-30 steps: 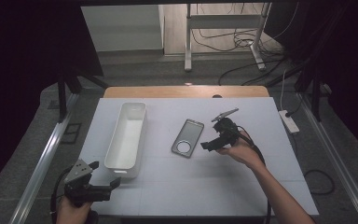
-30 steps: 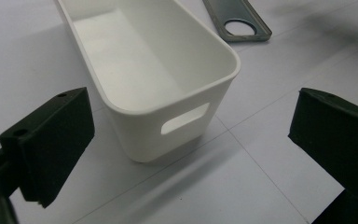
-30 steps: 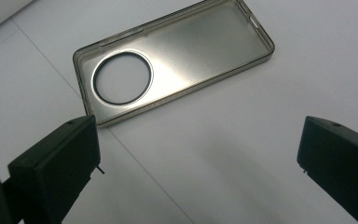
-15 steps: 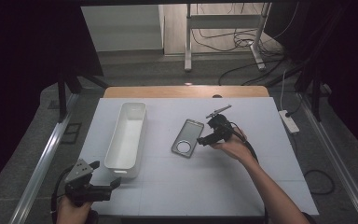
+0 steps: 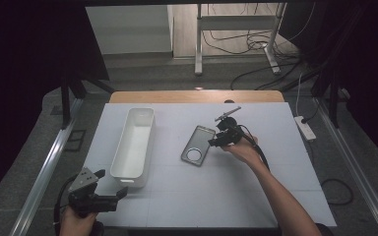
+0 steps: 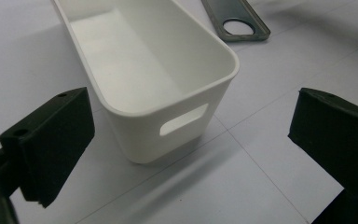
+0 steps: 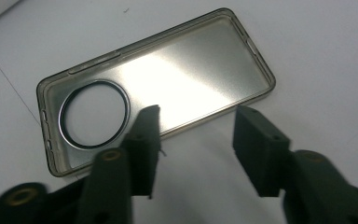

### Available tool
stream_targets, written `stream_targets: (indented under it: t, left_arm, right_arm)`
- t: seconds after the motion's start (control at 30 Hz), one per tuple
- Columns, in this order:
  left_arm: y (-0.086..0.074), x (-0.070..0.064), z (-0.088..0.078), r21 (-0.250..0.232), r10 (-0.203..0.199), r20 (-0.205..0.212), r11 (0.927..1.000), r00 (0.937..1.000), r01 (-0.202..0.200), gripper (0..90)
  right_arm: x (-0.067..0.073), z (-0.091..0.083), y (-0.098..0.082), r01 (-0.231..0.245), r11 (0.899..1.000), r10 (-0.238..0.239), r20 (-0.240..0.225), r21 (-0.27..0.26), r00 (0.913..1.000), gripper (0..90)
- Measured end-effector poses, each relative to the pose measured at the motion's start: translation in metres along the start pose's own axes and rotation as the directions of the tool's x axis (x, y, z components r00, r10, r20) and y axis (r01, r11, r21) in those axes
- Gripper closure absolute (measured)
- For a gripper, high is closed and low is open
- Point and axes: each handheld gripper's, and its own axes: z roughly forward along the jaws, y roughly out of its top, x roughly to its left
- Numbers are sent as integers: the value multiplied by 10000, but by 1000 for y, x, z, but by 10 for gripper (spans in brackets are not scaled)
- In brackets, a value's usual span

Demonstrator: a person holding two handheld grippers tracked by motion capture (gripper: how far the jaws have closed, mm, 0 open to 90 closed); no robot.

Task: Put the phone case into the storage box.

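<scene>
Closing in on the one phone case (image 7: 158, 88), lying flat on the surface (image 5: 236, 196) right of the one white bin (image 5: 134, 141). Right gripper (image 7: 198, 149) has just been narrowing, jaws half-shut at the case's edge, nothing pinched yet. Next: nudge forward, squeeze. Left gripper (image 6: 186, 154) sits wide, empty.

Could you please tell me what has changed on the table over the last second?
The right tongs moved down to the near long edge of the phone case, their jaws closing partway, not yet gripping it. The left tongs, the white bin and the case stayed put.
</scene>
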Motion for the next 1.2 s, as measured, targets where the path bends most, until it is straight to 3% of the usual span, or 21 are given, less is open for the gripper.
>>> stream_targets:
  t: [0.3, 0.8, 1.2]
  left_arm:
    - [0, 0, 0, -7, -15, 3, 10000, 10000, 15, 9]
    - [0, 1, 0, -18, -48, 15, 10000, 10000, 48, 9]
    - [0, 1, 0, -24, -64, 18, 10000, 10000, 64, 9]
  right_arm:
    - [-4, 9, 6, 189, 9998, -189, 24, 81, 9998, 896]
    - [-8, 30, 17, 147, 9997, -154, 351, 204, 9993, 897]
    - [-11, 39, 16, -50, 9987, 27, 451, 517, 9990, 898]
